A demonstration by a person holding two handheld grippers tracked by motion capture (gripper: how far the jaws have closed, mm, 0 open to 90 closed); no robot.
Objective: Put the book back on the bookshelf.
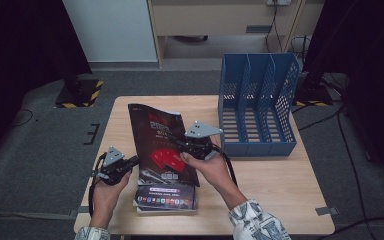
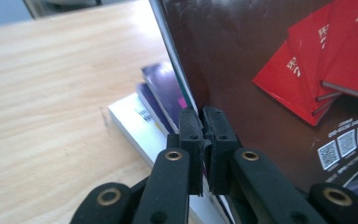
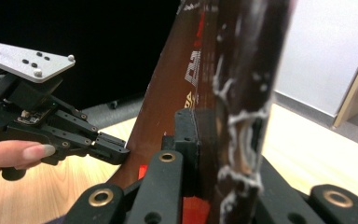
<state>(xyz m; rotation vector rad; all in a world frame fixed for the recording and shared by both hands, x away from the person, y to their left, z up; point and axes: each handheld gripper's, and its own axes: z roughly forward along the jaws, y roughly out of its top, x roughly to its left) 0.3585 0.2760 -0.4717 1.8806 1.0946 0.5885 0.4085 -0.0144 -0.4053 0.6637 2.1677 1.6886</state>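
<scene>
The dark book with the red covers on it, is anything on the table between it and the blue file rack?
Nothing visible. Both grippers, left and right, clamp the dark book by its edges, lifted off the stack of books. The strip of table between it and the blue file rack's open slots is bare.
</scene>
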